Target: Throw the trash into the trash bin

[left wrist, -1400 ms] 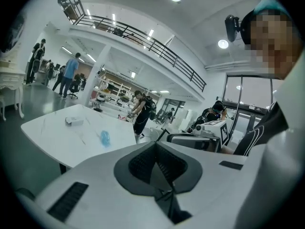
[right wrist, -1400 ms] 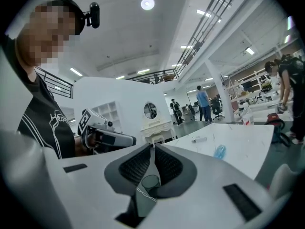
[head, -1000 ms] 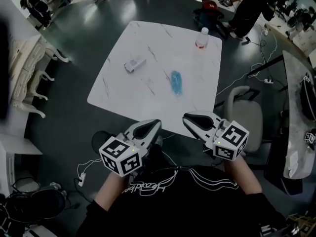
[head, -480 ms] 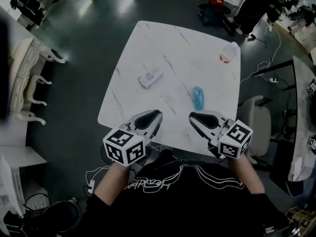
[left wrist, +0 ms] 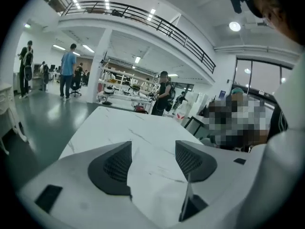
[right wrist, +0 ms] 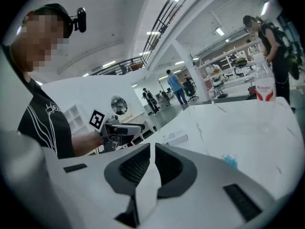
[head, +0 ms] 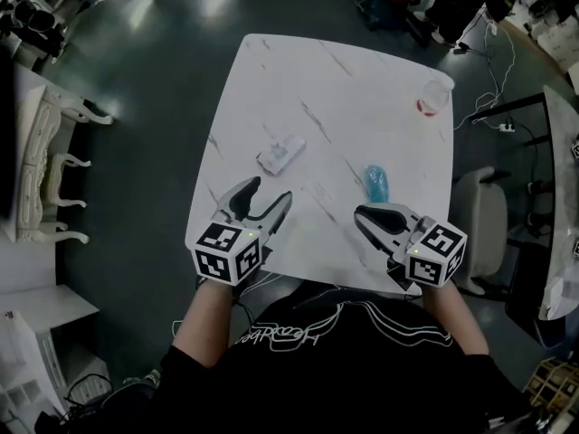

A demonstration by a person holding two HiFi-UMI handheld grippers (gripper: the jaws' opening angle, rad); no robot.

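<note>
On the white marble table (head: 362, 80) lie a small white box (head: 280, 152) and a crumpled blue wrapper (head: 377, 183). A clear bottle with a red label (head: 432, 98) stands near the far right corner. My left gripper (head: 268, 193) hovers over the near left part of the table, just short of the box. Its jaws have just been opening and stand open with nothing between them (left wrist: 153, 151). My right gripper (head: 362, 215) is shut and empty, just short of the wrapper. In the right gripper view (right wrist: 152, 149) the box (right wrist: 175, 139), wrapper (right wrist: 229, 161) and bottle (right wrist: 265, 87) lie ahead.
A white chair (head: 479, 224) stands at the table's right side, and pale ornate chairs (head: 50, 152) line the left wall. Cables run over the dark floor at the right (head: 493, 125). People stand in the hall beyond the table (left wrist: 68, 70).
Both grippers have moved forward from in front of the table's near edge to over it. The left jaws went from shut to open. The right jaws stayed shut.
</note>
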